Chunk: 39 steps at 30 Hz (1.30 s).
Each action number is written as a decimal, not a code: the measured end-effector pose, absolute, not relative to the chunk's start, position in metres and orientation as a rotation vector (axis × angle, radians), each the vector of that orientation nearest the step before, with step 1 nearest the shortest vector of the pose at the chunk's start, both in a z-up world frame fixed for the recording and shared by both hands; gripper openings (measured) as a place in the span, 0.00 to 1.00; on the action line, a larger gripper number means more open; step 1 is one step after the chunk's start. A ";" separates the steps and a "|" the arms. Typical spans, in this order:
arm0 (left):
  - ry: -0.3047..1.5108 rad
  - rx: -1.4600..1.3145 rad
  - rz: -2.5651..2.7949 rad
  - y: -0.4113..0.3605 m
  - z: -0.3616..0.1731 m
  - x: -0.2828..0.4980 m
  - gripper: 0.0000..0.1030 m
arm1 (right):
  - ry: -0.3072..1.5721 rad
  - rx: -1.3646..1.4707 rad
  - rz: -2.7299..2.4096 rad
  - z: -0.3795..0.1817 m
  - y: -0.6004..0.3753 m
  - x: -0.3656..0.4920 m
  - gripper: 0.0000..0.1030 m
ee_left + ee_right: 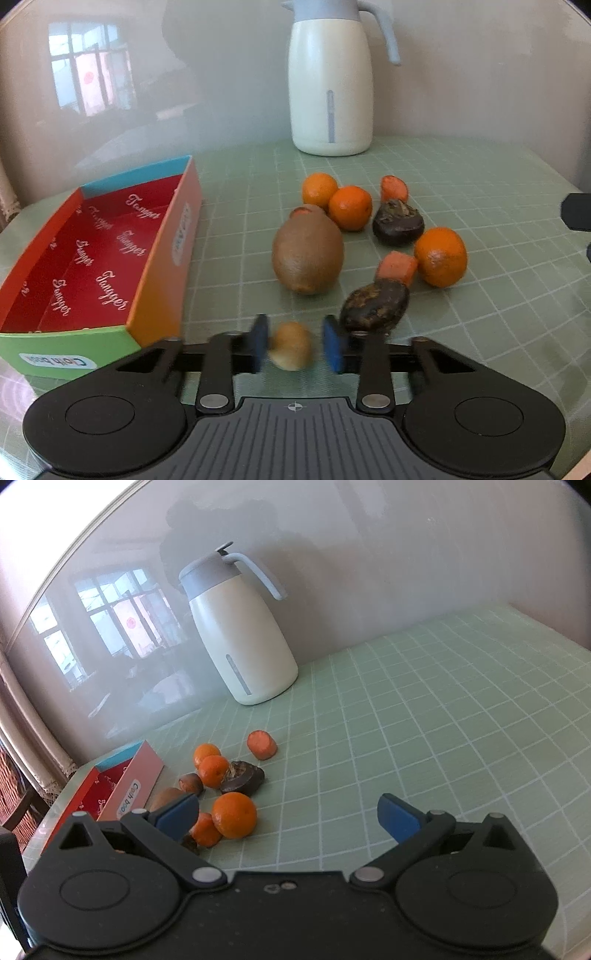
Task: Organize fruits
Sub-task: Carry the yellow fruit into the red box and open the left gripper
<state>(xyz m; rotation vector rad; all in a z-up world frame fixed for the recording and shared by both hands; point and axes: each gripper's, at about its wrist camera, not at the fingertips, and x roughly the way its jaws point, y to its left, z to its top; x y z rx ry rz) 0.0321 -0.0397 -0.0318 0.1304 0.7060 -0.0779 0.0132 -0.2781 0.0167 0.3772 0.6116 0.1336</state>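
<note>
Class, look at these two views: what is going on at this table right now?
A person is sorting fruit with two hand-held grippers. The left gripper has a small brown fruit between its pads, beside the empty box. The right gripper is open and holds nothing. The kiwi, the oranges and the rest lie on the table.

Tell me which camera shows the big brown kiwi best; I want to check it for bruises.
The left wrist view: the kiwi lies whole and close in the middle, beside the box. In the right wrist view only a brown sliver shows, mostly hidden behind the right claw's blue finger.
</note>
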 end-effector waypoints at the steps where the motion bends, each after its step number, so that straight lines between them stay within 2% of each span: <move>1: 0.703 0.137 -0.078 -0.041 -0.032 0.032 0.25 | 0.613 0.379 0.134 0.017 -0.278 0.013 1.00; 12: 0.576 0.157 -0.077 -0.037 -0.014 0.011 0.24 | 0.625 0.361 0.126 0.014 -0.273 0.015 1.00; 21: 0.515 0.082 0.017 0.002 0.007 0.008 0.24 | 0.635 0.328 0.138 0.013 -0.257 0.018 1.00; 31: 0.603 -0.069 0.224 0.088 0.013 0.036 0.24 | 0.654 0.301 0.175 0.011 -0.234 0.026 1.00; 39: 0.698 -0.083 0.293 0.116 -0.007 0.060 0.25 | 0.668 0.266 0.202 0.008 -0.212 0.032 1.00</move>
